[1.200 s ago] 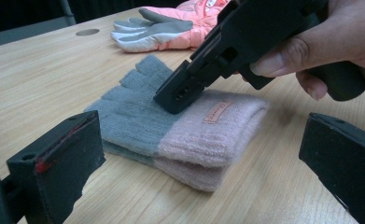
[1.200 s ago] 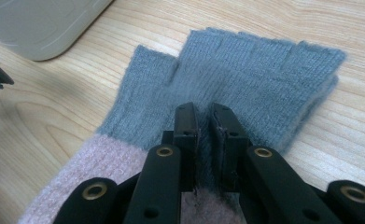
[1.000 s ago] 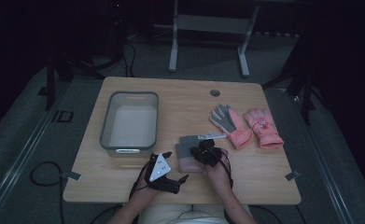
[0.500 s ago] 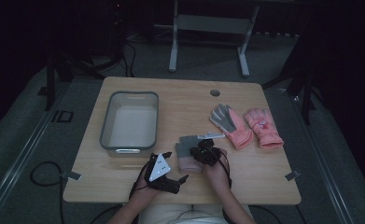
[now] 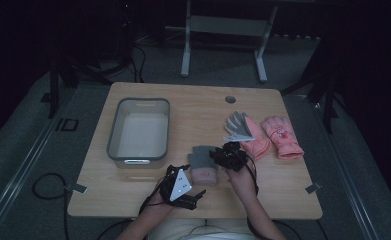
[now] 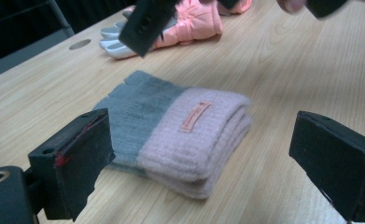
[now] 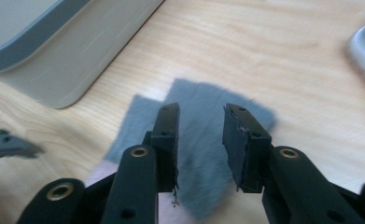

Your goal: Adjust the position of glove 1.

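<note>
A folded knit glove [image 5: 203, 165], grey at one end and pink at the other, lies on the wooden table near the front edge. My right gripper [image 5: 219, 156] hovers just above its grey end [image 7: 203, 107]. Its jaws [image 7: 201, 140] have just been opening and stand a little apart with nothing between them. My left gripper [image 5: 195, 195] rests low at the front, pointing at the glove [image 6: 185, 135]. Its jaws [image 6: 203, 163] have just closed slightly but stand wide open, and the glove lies ahead of them untouched. One jaw of the right gripper [image 6: 147, 23] hangs above the glove.
A grey plastic bin [image 5: 138, 160] stands at the left, its wall close to the glove [image 7: 54, 70]. Two pink winter gloves [image 5: 282, 136], one showing a grey palm [image 5: 240, 126], lie to the right. A cable hole [image 5: 230, 99] sits at the table's back.
My right gripper has lifted a little off the knit glove and its jaws have parted. The glove stays folded on the table. The left gripper has hardly moved.
</note>
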